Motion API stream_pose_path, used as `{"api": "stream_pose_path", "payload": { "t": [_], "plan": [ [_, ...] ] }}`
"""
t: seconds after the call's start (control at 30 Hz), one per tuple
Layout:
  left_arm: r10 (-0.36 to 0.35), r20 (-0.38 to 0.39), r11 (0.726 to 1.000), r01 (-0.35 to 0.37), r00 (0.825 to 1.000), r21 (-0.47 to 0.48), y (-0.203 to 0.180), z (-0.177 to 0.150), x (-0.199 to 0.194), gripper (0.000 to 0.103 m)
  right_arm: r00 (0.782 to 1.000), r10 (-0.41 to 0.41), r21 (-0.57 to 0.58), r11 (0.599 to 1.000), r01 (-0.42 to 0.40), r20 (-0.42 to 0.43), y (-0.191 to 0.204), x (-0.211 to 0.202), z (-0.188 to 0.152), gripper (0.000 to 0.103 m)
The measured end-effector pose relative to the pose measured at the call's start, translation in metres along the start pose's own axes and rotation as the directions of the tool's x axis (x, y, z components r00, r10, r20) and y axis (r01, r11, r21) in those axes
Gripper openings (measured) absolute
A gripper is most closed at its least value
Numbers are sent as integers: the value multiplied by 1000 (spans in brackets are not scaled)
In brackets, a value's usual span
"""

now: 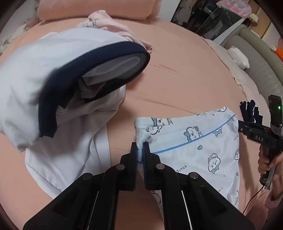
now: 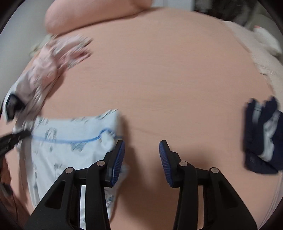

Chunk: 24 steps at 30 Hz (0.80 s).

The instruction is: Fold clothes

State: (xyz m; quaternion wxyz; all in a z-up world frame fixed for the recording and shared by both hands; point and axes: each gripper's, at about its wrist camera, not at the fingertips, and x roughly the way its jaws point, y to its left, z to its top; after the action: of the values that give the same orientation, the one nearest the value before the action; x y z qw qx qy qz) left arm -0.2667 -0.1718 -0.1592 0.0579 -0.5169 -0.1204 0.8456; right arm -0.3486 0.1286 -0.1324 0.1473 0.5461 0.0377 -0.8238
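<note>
A white garment with blue cartoon prints and a blue piping line (image 1: 194, 141) lies flat on the peach bed sheet (image 1: 176, 79). My left gripper (image 1: 140, 144) is shut on its bunched left corner. In the right wrist view the same garment (image 2: 70, 152) lies at lower left, blurred. My right gripper (image 2: 141, 150) stands open at the garment's right edge. Its left finger (image 2: 118, 155) is over the cloth, its right finger over bare sheet, and nothing is between the pads. A hand (image 1: 265, 159) holds the right gripper's handle at the far right.
A white shirt with navy trim (image 1: 53, 88) lies heaped to the left, with a pink printed garment (image 1: 106, 23) behind it. A navy garment (image 2: 261, 138) lies at the right. A rolled peach blanket (image 1: 97, 8) lies at the back; a grey padded edge (image 1: 256, 67) borders the bed.
</note>
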Motion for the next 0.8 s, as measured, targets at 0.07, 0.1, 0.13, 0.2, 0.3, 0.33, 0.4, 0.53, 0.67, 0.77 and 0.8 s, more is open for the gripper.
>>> {"api": "stream_pose_path", "payload": {
  "t": [0.07, 0.1, 0.13, 0.2, 0.3, 0.33, 0.4, 0.53, 0.67, 0.77, 0.8],
  "plan": [
    [-4, -1, 1000, 4, 1000, -2, 0, 0, 0, 6, 1000, 22, -87, 996, -22, 3, 17, 0, -3, 41],
    [-7, -1, 1000, 7, 1000, -3, 0, 0, 0, 6, 1000, 29, -117, 993, -28, 5, 23, -2, -3, 41],
    [-7, -2, 1000, 7, 1000, -4, 0, 0, 1, 6, 999, 33, -146, 989, -32, 3, 29, -2, -4, 41],
    [-5, -6, 1000, 5, 1000, -1, -1, -1, 2, 6, 1000, 17, -192, 981, -18, -10, 40, 0, -4, 41],
    [-2, -9, 1000, 2, 1000, 7, -4, -2, 5, 6, 999, -25, -193, 981, 17, -43, 48, 16, 3, 41],
    [1, -9, 1000, -1, 1000, 11, -5, -2, 6, 6, 998, -29, -173, 985, 18, -61, 45, 23, 6, 44],
    [2, -10, 1000, -2, 1000, 10, -4, -2, 7, 6, 995, -52, -141, 989, 40, -83, 38, 30, 9, 44],
    [-2, -6, 1000, 2, 1000, 1, 0, -2, 7, 6, 987, -144, -98, 986, 137, -73, 7, 23, 2, 44],
    [-14, 28, 1000, 14, 1000, 7, -2, 2, 4, 6, 997, -71, 46, 996, 73, -39, -24, 7, 1, 44],
    [-37, 51, 999, 36, 998, 10, -3, 5, 2, 6, 999, -30, 87, 996, 27, 38, -23, -8, 3, 44],
    [-41, 54, 999, 41, 998, 12, -4, 6, 2, 6, 997, -48, 79, 996, 42, 65, -20, -14, 5, 44]
  ]
}}
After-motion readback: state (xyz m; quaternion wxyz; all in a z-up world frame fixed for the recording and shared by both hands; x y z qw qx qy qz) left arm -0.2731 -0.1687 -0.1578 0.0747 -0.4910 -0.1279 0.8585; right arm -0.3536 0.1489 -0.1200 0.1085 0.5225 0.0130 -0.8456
